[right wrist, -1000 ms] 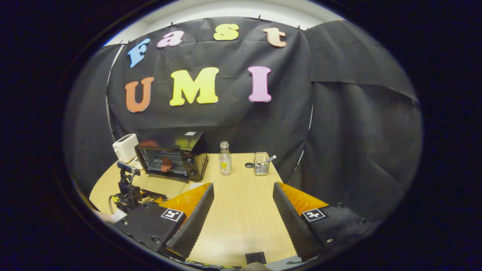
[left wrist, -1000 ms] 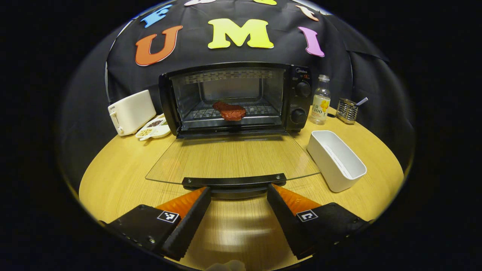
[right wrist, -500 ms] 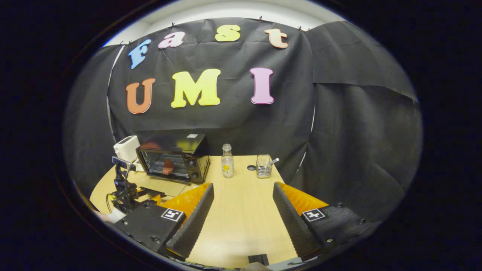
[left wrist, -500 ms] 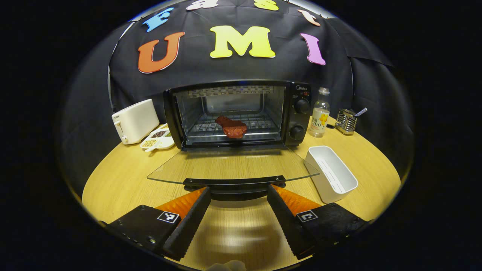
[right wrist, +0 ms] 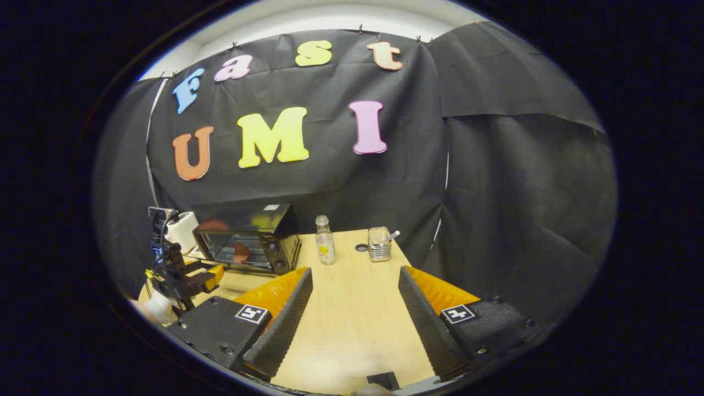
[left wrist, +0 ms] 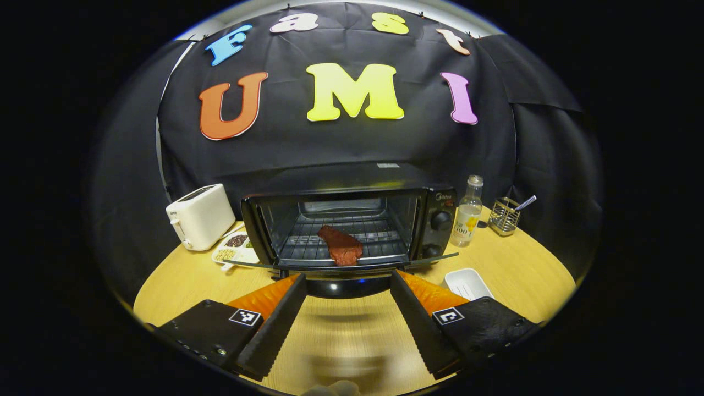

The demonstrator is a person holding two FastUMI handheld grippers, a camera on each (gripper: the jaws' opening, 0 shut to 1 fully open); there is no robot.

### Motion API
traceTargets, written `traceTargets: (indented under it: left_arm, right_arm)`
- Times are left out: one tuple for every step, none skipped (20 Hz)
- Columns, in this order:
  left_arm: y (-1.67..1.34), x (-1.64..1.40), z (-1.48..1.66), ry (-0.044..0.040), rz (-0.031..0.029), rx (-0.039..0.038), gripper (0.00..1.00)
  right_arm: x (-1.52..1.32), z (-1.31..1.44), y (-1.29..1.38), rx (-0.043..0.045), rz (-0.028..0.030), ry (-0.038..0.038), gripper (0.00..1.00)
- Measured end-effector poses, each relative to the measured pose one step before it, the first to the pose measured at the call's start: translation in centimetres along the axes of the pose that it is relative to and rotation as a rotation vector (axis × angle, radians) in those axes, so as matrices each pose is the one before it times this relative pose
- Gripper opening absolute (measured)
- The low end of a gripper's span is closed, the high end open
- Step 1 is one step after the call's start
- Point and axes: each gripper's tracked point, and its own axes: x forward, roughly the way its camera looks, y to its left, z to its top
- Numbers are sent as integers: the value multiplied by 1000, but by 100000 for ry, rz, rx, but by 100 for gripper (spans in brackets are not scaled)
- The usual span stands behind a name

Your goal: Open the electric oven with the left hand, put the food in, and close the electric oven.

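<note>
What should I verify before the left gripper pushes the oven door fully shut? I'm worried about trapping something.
1. Food fully on the rack, behind the door line: ok.
2. Oven door closed: not ok, partly raised.
3. Left gripper gripping the door handle: cannot tell; fingers flank it, spread apart.
4. White tray outside the door's swing: ok, beside it.
5. Right gripper away from the oven: ok, open over the table.

left gripper (left wrist: 347, 308): fingers spread wide | right gripper (right wrist: 355, 311): fingers spread wide
</note>
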Motion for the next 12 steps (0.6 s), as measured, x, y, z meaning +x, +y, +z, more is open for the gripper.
traceTargets:
  left_arm:
    - [122, 224, 585, -541, -64, 899, 97]
    - [262, 204, 346, -232, -230, 668, 97]
    - [-163, 227, 426, -807, -865, 528, 97]
    - [175, 432, 449, -259, -27, 1303, 98]
    - [40, 356, 142, 290, -200, 1252, 97]
    - [11, -116, 60, 88, -173, 719, 97]
    - [94, 139, 597, -1910, 122, 2011, 97]
    - [84, 575, 56, 400, -233, 796, 97]
    - [-88, 362, 364, -1505, -416, 100, 97]
    - [-31, 323, 334, -1433, -36, 159, 96]
    - [151, 357, 585, -2057, -105, 366, 96]
    - [85, 397, 258, 43, 4, -189, 96]
  right_arm:
    - [68, 171, -247, 591, -524, -451, 100]
    - [-13, 18, -237, 386, -504, -573, 100]
    - [67, 184, -261, 281, -714, -335, 99]
    - [34, 20, -172, 458, -482, -205, 96]
    - [64, 62, -150, 874, -504, -118, 99]
    - [-33, 70, -2, 900, -27, -194, 99]
    - [23, 51, -111, 476, -321, -22, 99]
    - [59, -96, -163, 36, -459, -76, 99]
    - [9, 57, -194, -98, -389, -35, 100]
    - [37, -40, -86, -95, -440, -90, 99]
    - [-47, 88, -107, -14, -328, -40, 99]
    - [-109, -94, -75, -5, -325, 263, 100]
